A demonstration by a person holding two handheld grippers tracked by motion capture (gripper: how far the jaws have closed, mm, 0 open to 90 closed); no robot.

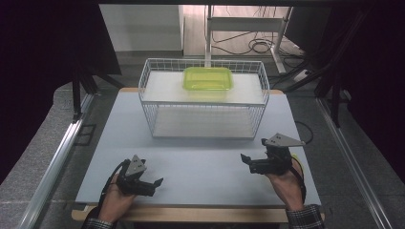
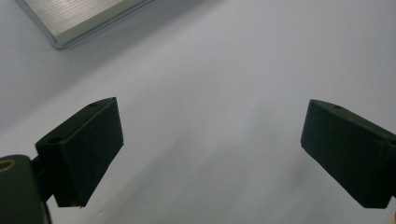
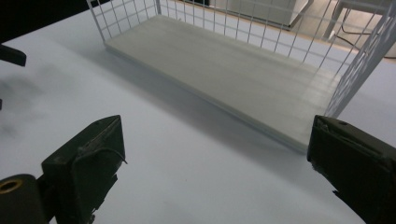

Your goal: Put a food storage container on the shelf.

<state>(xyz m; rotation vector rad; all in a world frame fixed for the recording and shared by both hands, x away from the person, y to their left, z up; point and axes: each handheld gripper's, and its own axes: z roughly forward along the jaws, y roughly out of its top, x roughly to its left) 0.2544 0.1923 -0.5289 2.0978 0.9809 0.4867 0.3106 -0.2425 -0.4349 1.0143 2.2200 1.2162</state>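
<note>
A yellow-green lidded box (image 1: 208,78) sits atop the wire shelf rack (image 1: 203,102), well beyond both wide-open, empty grippers (left (image 1: 154,184), right (image 1: 247,160)). The right gripper view shows the rack's lower board (image 3: 224,65) ahead of its fingers.

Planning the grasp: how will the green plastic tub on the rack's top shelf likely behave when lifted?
The green tub looks thin, translucent and empty, so probably light and slightly flexible. Low and wide, it should slide rather than tip. Its smooth rim may be slippery between jaws.
</note>
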